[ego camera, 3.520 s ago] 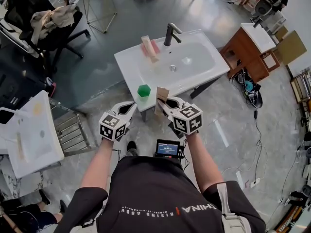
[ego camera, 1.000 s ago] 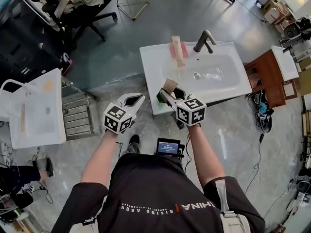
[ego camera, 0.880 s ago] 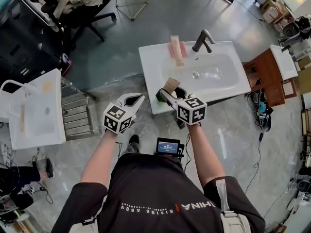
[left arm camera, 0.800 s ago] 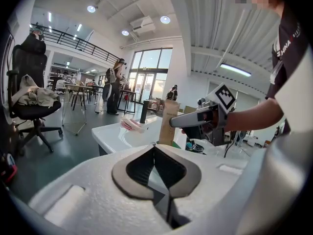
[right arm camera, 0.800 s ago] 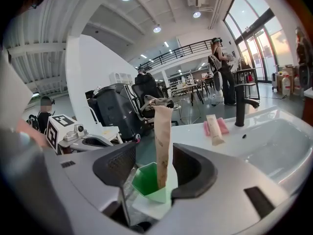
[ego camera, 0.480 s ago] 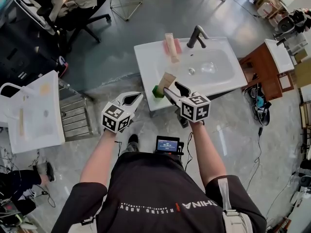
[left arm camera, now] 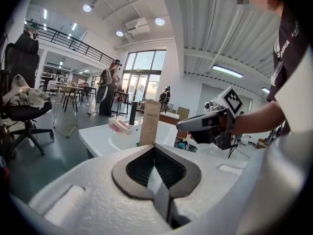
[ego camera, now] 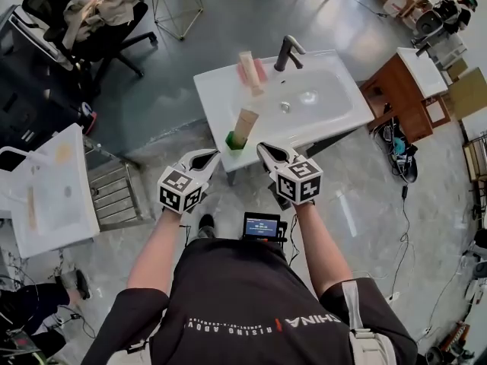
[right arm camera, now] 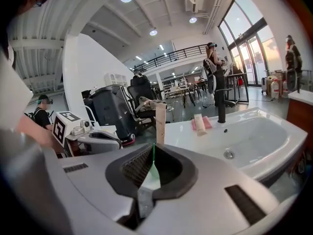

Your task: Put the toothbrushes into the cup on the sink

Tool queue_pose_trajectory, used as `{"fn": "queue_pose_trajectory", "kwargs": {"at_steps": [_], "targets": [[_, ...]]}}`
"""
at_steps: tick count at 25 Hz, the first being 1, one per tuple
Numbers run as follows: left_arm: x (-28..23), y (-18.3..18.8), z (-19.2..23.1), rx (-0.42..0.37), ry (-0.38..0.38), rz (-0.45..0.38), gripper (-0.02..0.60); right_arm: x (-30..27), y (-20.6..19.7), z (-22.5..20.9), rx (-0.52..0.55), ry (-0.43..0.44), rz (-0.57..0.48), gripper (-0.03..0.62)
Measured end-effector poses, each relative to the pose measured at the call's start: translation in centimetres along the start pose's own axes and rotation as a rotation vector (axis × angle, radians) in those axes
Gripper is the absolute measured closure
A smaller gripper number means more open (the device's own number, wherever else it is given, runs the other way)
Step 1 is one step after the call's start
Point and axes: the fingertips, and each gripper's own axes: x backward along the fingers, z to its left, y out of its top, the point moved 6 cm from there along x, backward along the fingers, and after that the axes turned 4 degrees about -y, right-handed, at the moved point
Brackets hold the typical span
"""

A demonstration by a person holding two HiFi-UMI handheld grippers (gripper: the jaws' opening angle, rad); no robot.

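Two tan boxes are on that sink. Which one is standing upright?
The tan box at the near corner of the sink: it stands upright in the green cup. The other tan box lies flat on a pink pack beside the faucet.

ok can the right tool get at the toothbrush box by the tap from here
Probably yes. The right tool, whose jaws have just closed on nothing, has bare sink between it and the toothbrush box lying beside the tap. The cup with its upright box stands off to the left. It must reopen.
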Motion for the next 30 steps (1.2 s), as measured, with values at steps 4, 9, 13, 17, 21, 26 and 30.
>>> {"fn": "queue_pose_trajectory", "kwargs": {"at_steps": [4,9,13,17,21,26,30], "targets": [[-0.4,-0.2,-0.8,-0.005,-0.010,-0.002,0.571,1.1,-0.8,0.6,0.004,-0.006,0.003,0.585],[-0.7,-0.5,-1.7,-0.012,-0.016,-0.006,0.571,1.8,-1.6,1.3,0.014,-0.018,0.011,0.586],[-0.9,-0.4,-2.1,-0.017,-0.018,-0.009,0.571,2.0,-1.8,1.6,0.017,-0.037,0.015,0.586],[-0.9,-0.6,-2.4,-0.018,-0.013,-0.006,0.571,2.1,-2.1,1.8,0.031,-0.054,0.023,0.586],[-0.8,-0.7,-2.1,-0.004,0.021,-0.015,0.572,2.1,-2.1,1.8,0.035,-0.056,0.026,0.586],[-0.6,-0.8,-1.9,-0.003,0.044,-0.024,0.572,2.1,-2.1,1.9,0.032,-0.054,0.020,0.586],[-0.7,-0.8,-1.9,-0.003,0.054,-0.030,0.572,1.9,-2.1,1.8,0.031,-0.051,0.020,0.586]]}}
